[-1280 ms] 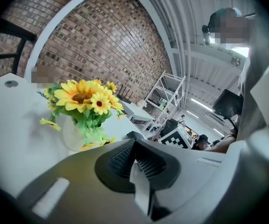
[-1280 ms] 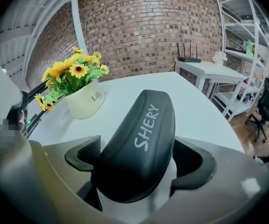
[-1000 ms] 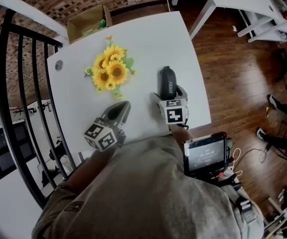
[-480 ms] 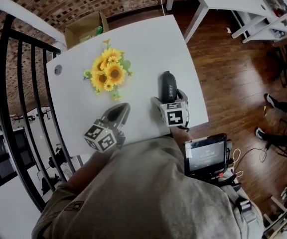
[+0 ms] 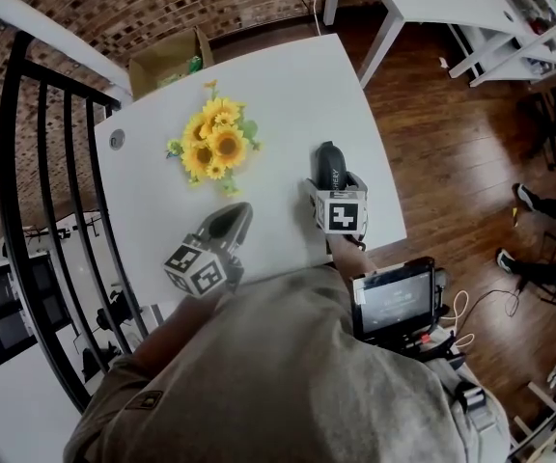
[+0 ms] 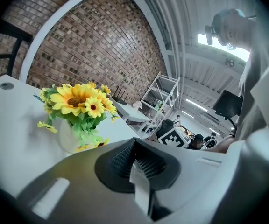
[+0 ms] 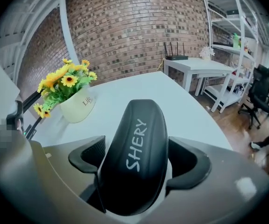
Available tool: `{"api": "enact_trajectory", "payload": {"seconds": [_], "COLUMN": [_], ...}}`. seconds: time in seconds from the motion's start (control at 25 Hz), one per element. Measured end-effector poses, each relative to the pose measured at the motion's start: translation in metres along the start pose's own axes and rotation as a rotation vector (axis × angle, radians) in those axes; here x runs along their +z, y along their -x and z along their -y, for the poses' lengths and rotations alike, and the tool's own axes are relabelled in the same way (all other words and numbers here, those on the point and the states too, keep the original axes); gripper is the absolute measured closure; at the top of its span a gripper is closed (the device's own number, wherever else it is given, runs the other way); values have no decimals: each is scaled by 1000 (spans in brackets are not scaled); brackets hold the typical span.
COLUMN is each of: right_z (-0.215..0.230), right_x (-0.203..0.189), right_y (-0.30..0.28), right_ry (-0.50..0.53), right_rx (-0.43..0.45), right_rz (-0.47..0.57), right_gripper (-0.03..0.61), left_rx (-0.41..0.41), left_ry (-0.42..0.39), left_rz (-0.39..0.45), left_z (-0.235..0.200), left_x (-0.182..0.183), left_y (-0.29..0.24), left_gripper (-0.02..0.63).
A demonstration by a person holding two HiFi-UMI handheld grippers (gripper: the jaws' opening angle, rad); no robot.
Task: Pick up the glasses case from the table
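The right gripper point(image 7: 135, 153) has its jaws set fairly wide. They have just been closing, and between them sits the near end of the glasses case point(image 5: 327, 160). In the right gripper view the ribbed pads point(image 7: 90, 157) meet the case's two long flanks, one on each side, so the grip runs across its short width. The case fills the gap and its dark domed lid rises above the pads.

From there the case runs straight out along the line the gripper points. Its long axis leads away from the person and its rounded far end aims at the far edge of the white tabletop point(image 5: 288, 85). The lettering on the lid reads along that same axis. It lies flat on the tabletop, near the right-hand edge.

The hold is at one end and not at the middle, so in the lift the free far end will likely want to sag. A straight upward move with the grip kept firm looks the safest.

The left gripper point(image 6: 135, 162) has its jaws together on nothing. It sits well apart to the left, aimed at the sunflower pot point(image 5: 215, 143). The right hand is plainly the nearer one.
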State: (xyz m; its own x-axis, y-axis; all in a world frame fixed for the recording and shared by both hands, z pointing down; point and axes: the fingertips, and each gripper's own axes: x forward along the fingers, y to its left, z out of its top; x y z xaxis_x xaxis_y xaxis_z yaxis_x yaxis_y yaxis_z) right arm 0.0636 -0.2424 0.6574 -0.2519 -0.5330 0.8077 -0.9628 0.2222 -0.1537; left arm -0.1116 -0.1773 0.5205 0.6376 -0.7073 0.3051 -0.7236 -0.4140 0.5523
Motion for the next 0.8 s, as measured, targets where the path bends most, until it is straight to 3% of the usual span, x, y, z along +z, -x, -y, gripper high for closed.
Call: {"api": "enact_trajectory", "payload": {"seconds": [0.12,0.44,0.8], "right_z": [1,0,-12], "right_x": [2,3,7], "right_y": [-3,2,22], "right_ry": [-14,-14,-65], "right_rx": [-11,3,56], "right_rz": [-12,-1,79], "right_gripper": [178,193,198], "left_rx": [1,-14,-62], "left_ry": [2,-2,-19], "left_rz": [2,7,10], "left_z": [-3,-6,2], "left_x": [1,7,4], "left_y": [2,-1,2], "left_gripper": [612,612,612]}}
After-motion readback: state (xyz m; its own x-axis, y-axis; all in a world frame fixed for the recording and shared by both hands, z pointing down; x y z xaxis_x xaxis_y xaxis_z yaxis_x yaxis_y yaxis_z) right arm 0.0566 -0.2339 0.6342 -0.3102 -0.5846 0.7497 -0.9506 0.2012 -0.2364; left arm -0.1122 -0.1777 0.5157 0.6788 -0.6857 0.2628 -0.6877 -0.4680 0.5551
